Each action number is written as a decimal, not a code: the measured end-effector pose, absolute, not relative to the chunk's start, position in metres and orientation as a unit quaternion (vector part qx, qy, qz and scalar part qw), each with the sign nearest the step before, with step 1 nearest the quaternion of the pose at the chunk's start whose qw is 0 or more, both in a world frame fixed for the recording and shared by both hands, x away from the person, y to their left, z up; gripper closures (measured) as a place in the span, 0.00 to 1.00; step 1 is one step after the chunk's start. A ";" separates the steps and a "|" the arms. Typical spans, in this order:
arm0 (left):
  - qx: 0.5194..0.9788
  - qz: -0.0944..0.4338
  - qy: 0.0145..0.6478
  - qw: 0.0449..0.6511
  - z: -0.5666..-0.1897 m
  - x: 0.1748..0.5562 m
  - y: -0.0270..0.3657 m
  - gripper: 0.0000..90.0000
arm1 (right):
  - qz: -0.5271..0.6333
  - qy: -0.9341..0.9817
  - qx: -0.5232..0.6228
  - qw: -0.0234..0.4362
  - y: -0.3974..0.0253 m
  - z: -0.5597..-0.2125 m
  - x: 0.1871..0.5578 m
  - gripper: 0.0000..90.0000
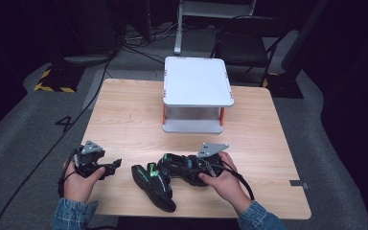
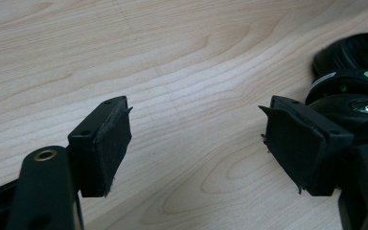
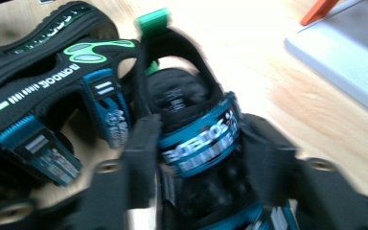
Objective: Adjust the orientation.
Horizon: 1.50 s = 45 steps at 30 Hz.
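Observation:
Two black sandals with teal and green straps lie at the front middle of the wooden table. One sandal lies slantwise near the front edge. My right gripper is shut on the other sandal; in the right gripper view my right gripper has its jaws pressed on either side of that sandal's teal-banded strap, with the first sandal to the left. My left gripper rests left of the sandals. My left gripper stands open over bare wood, a sandal just beyond its right jaw.
A white two-level shelf with orange posts stands at the back middle of the table; its corner lies at the upper right of the right gripper view. Cables, a chair and stands are on the grey floor behind the table.

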<state>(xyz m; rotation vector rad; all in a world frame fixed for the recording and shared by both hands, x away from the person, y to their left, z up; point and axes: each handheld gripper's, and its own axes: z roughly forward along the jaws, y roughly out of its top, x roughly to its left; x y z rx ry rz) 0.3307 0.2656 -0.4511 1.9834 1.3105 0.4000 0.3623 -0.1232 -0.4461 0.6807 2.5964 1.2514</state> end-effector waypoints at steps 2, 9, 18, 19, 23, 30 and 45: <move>0.769 0.154 0.507 0.358 -0.452 0.331 0.266 0.27 | 0.410 0.878 0.223 0.110 -0.129 -0.443 0.365 0.66; 0.769 0.152 0.507 0.359 -0.453 0.333 0.266 0.27 | 0.408 0.869 0.246 0.133 -0.172 -0.437 0.391 0.66; 0.772 0.153 0.504 0.356 -0.453 0.333 0.264 0.27 | 0.433 0.846 0.278 0.141 -0.186 -0.434 0.395 0.35; 0.772 0.153 0.504 0.356 -0.453 0.333 0.264 0.27 | 0.435 0.843 0.279 0.149 -0.183 -0.431 0.392 0.34; 0.771 0.151 0.508 0.353 -0.454 0.331 0.265 0.27 | 0.451 0.838 0.271 0.146 -0.165 -0.421 0.387 0.47; 0.770 0.152 0.509 0.354 -0.454 0.327 0.267 0.27 | 0.446 0.842 0.282 0.113 -0.124 -0.430 0.400 0.71; 0.774 0.148 0.501 0.358 -0.453 0.341 0.261 0.27 | 0.434 0.855 0.265 0.105 -0.164 -0.400 0.357 0.97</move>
